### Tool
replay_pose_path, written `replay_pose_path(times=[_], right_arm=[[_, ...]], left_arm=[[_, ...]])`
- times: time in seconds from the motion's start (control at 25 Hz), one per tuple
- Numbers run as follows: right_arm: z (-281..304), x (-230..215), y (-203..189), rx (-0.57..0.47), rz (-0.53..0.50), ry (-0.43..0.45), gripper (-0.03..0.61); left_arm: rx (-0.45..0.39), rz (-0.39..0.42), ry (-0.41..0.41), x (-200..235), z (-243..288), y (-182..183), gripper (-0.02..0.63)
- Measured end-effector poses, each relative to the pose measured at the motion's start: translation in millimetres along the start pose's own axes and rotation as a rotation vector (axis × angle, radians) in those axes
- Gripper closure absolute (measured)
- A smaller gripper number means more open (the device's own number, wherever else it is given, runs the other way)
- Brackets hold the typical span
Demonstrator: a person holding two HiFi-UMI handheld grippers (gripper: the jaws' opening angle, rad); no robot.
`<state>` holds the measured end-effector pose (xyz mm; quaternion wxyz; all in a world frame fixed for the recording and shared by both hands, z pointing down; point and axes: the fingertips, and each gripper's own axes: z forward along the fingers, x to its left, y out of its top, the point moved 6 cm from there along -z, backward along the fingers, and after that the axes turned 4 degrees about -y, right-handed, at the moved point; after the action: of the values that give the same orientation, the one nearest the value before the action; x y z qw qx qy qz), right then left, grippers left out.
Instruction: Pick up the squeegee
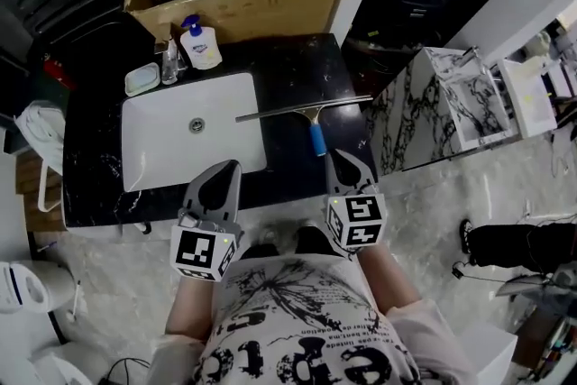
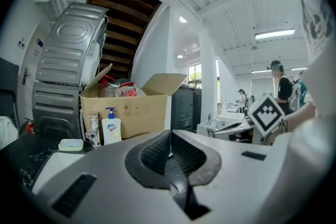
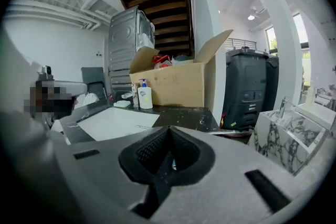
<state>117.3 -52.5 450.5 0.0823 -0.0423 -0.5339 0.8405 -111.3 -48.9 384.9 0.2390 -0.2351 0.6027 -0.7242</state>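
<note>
The left gripper (image 1: 227, 169) hovers at the near edge of the white square sink (image 1: 162, 149), with its fingers closed on nothing. The long metal squeegee with a blue handle (image 1: 316, 138) lies on the black stone counter (image 1: 288, 68), one blade end over the sink. The right gripper (image 1: 341, 158), closed and empty too, is just beside the handle.

A black marble counter (image 1: 297, 77) holds a white sink (image 1: 162, 149). Pale marbled floor (image 1: 451, 194) surrounds it; wooden stairs (image 3: 168, 8) rise behind.
</note>
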Motion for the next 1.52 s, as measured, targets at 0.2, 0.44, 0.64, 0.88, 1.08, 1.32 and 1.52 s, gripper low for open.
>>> replay_pose_path(times=[0.2, 0.44, 0.64, 0.88, 1.08, 1.32, 1.52], right_arm=[[44.5, -17.5, -9.2, 0.118, -0.024, 0.081, 0.584], [91.6, -28.8, -22.7, 0.276, -0.024, 0.163, 0.509], [129.0, -32.2, -35.1, 0.383, 0.028, 0.198, 0.436], [161.2, -29.7, -47.1, 0.452, -0.006, 0.167, 0.399], [175.9, -27.6, -53.0, 0.495, 0.018, 0.132, 0.396], [181.3, -27.4, -55.1, 0.496, 0.03, 0.086, 0.398], [180.4, -26.5, -54.3, 0.479, 0.042, 0.056, 0.431]], left_arm=[[-0.006, -0.017, 0.089, -2.2, 14.7, 1.7, 0.601], [0.003, -0.031, 0.18, 2.5, 27.9, -12.0, 0.601], [0.037, -0.049, 0.225, 6.8, 34.7, -20.6, 0.601], [0.069, -0.063, 0.246, 12.0, 40.4, -27.2, 0.601], [0.091, -0.07, 0.243, 16.1, 44.2, -40.3, 0.601], [0.103, -0.078, 0.23, 19.0, 46.6, -41.9, 0.601], [0.117, -0.082, 0.214, 21.7, 46.9, -42.2, 0.601]])
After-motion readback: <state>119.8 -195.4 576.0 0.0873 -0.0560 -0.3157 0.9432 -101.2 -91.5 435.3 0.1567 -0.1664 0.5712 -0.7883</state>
